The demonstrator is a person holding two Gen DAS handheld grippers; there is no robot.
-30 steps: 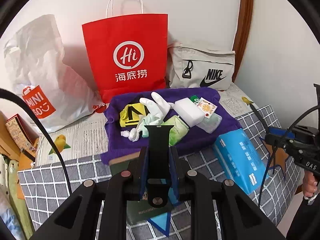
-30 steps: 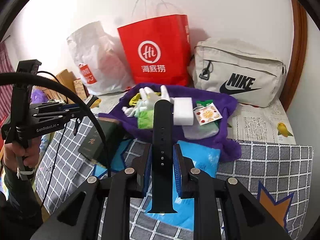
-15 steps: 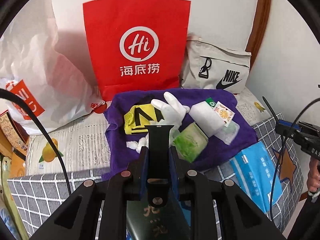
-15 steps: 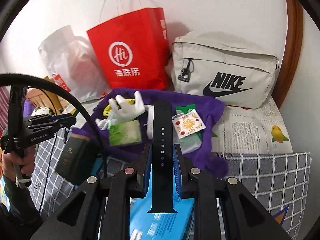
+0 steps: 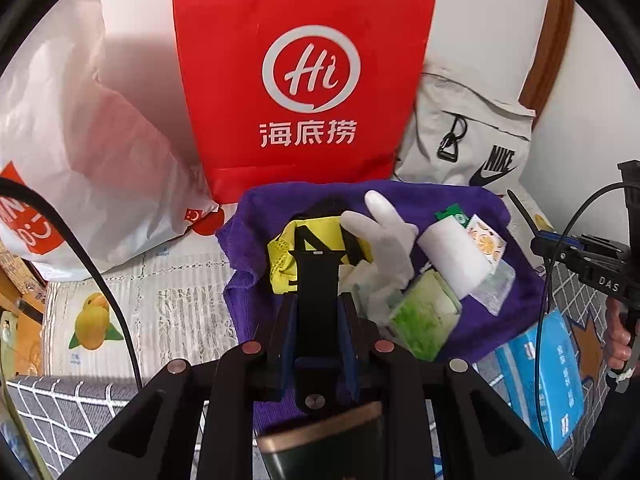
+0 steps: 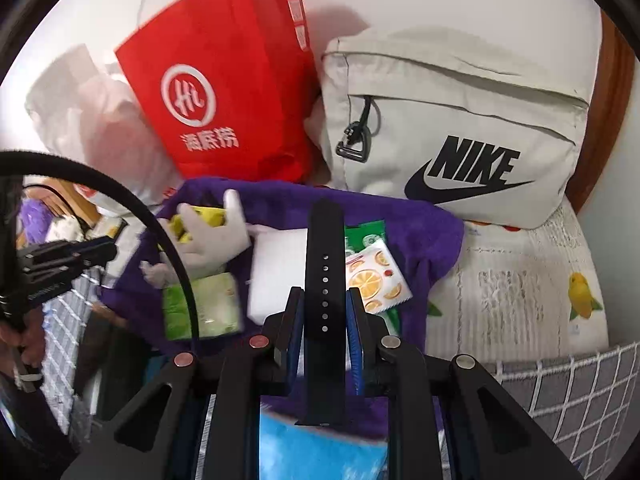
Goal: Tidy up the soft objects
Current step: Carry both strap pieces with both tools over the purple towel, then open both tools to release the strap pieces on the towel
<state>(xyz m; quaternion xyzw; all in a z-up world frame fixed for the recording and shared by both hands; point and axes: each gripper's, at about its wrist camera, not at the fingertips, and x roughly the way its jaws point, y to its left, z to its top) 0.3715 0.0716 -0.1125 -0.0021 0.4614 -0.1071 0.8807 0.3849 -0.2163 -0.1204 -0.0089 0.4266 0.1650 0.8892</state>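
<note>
Three bags stand against the wall beyond both claws: a white plastic bag [image 5: 100,152], a red paper bag [image 5: 304,72] and a beige Nike bag [image 6: 452,128]. Just ahead of the fingers spreads a purple towel [image 5: 448,204] heaped with a white glove [image 5: 384,236], a white block [image 5: 452,256], a green tissue pack [image 5: 424,320] and a yellow cloth [image 5: 320,236]. Each claw is clamped on a black watch strap: the left gripper [image 5: 318,312] pinches the short buckle half [image 5: 319,280], the right gripper [image 6: 325,312] the long holed half [image 6: 325,272], both pointing up over the pile.

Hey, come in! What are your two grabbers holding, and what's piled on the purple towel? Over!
Left gripper, right gripper: each shut on a black strap. Purple towel: white glove, green packet. Nothing blocking.
</note>
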